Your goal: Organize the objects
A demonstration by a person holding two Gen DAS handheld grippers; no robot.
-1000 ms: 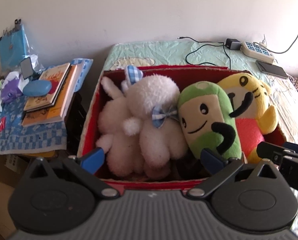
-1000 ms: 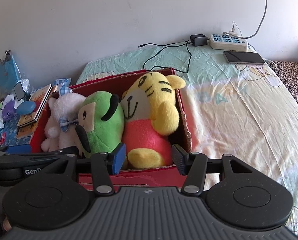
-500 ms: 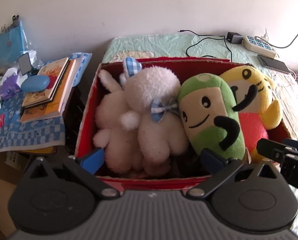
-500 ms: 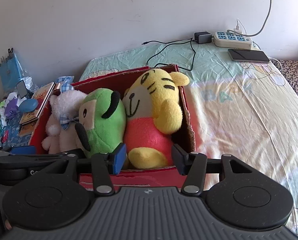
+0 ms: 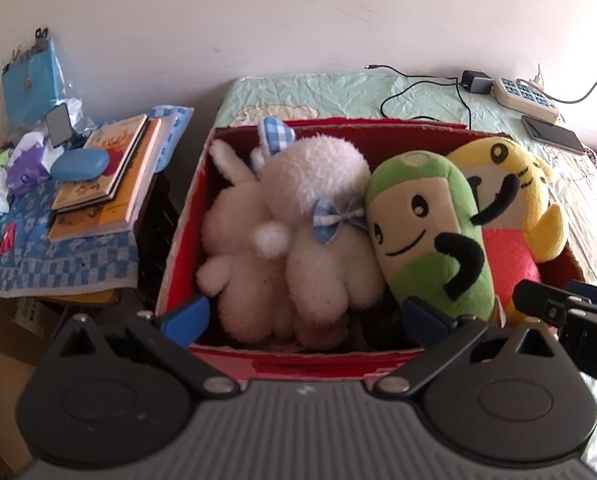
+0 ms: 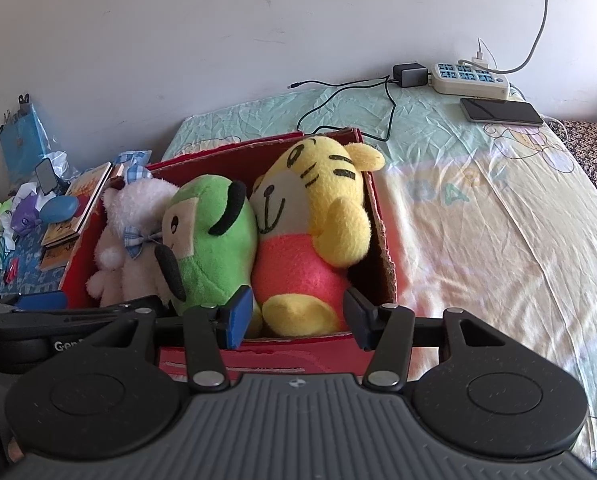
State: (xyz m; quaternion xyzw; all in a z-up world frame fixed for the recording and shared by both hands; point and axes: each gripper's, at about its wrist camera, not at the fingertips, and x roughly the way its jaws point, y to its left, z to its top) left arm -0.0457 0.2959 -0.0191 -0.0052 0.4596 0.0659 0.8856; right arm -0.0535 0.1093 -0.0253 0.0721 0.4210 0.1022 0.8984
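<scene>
- Almost nothing moved since the earlier frames: only a small drift of both views, box and toys lying the same, both pairs of fingers at the same width.
- Placed on the bed (image 6: 478,216): a red box (image 5: 298,364), holding three soft toys side by side, namely a white bunny (image 5: 298,240) at the left, a green toy (image 5: 426,236) in the middle, a yellow tiger (image 6: 318,220) at the right.
- Packed tightly; tiger leaning on the right wall of the box, green toy pressed between the two others.
- Beside the bed, on a low table (image 5: 58,264): books (image 5: 106,176) and small clutter, not yet tidied. On the bed, further back: a power strip (image 6: 468,78) and a phone (image 6: 500,111).
- Step in hand, by judgement: toys seem already packed, so a pause above the box before a next pick, or the end of this part.
- Next move probably calls for choosing one loose thing and reaching well away from the box without catching its rim.
- Left gripper (image 5: 304,312): fingers spread wide, empty, hanging over the near rim, apparently not touching the bunny.
- Right gripper (image 6: 298,316): fingers about half spread, framing the foot of the tiger but not pinching it; nothing held.
</scene>
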